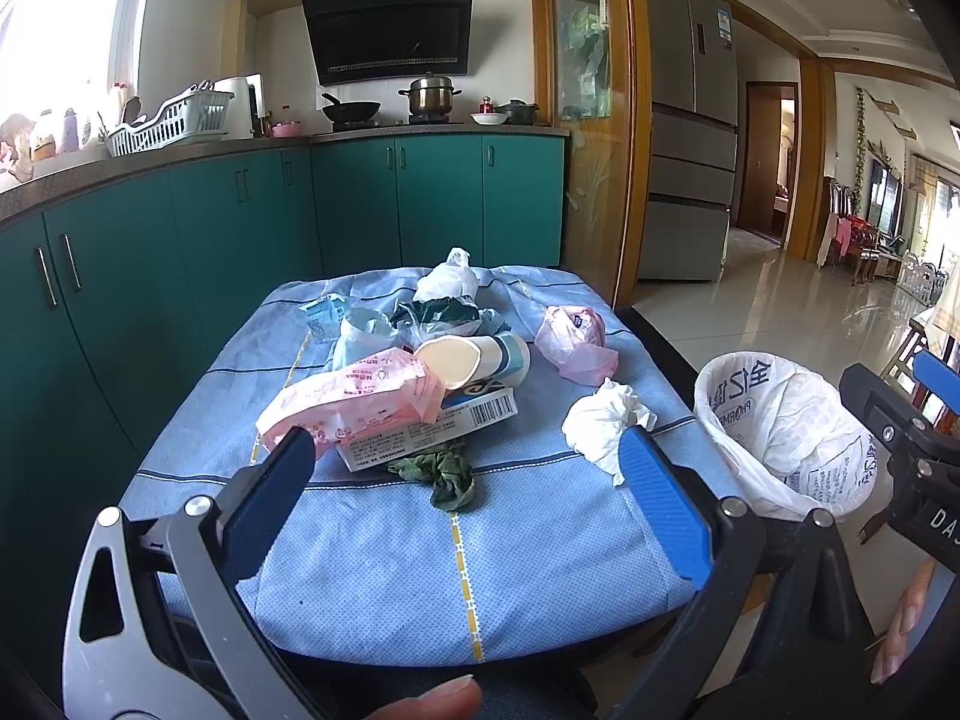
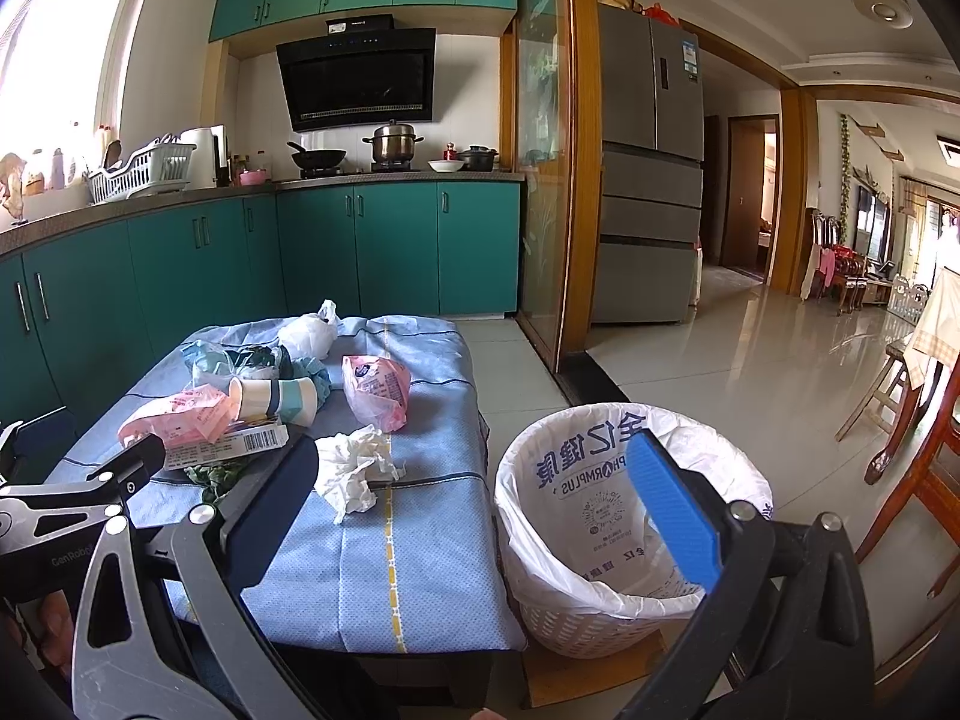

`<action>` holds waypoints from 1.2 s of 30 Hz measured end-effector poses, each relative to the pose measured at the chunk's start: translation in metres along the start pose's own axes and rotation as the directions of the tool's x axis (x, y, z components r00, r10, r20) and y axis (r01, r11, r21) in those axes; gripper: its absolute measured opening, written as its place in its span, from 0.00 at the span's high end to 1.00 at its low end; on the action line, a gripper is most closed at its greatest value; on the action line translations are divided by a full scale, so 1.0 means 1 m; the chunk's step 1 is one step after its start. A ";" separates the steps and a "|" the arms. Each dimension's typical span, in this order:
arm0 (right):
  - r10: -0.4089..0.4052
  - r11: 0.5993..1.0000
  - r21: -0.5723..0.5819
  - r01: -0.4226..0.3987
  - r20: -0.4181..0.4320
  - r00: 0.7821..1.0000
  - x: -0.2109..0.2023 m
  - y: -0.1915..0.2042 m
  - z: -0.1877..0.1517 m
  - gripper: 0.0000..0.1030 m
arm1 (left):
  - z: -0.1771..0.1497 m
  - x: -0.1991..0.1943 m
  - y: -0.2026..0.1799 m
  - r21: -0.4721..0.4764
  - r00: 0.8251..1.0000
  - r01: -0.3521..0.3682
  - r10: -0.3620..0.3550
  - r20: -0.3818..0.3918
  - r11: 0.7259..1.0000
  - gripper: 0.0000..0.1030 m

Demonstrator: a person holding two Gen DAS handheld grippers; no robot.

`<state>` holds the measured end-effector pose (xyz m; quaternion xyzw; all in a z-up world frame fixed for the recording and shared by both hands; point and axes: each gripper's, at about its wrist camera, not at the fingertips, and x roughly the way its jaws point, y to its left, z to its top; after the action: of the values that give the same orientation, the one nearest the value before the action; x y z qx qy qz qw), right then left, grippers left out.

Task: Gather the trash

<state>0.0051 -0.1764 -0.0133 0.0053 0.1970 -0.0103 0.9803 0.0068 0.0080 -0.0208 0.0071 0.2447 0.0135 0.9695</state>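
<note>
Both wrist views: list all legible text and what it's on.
"PHARMPLUS", mirrored, with large Chinese characters: bin liner.
"GenRobot", last letters cut off: left gripper body.
"DAS", cut off: right gripper body.
Barcode, digits too small: white box.
Pink wrapper, pink bag, fridge label: print too blurred.

We stand in a kitchen with teal cabinet doors [image 2: 384,252] under a grey stone counter [image 1: 180,153]. A black slanted range hood [image 1: 390,30] hangs above a steel pot [image 2: 395,144]. Daylight floods the left window [image 2: 54,60]; a silver refrigerator [image 2: 651,168] faces glossy pale floor tiles [image 2: 720,372].
</note>
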 end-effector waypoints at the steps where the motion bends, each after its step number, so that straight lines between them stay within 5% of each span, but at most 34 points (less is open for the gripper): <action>1: 0.001 1.000 0.000 -0.001 -0.001 1.000 0.000 0.000 0.000 0.03 | 0.000 0.000 0.000 0.000 1.000 0.000 0.000 -0.001 1.000 0.02; 36: 0.003 1.000 0.009 -0.003 -0.009 1.000 0.007 -0.001 -0.005 0.03 | -0.003 0.005 0.000 -0.007 1.000 -0.005 0.005 -0.030 1.000 0.02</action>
<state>0.0096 -0.1774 -0.0202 0.0100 0.2014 -0.0096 0.9794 0.0099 0.0079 -0.0257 0.0042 0.2590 0.0170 0.9657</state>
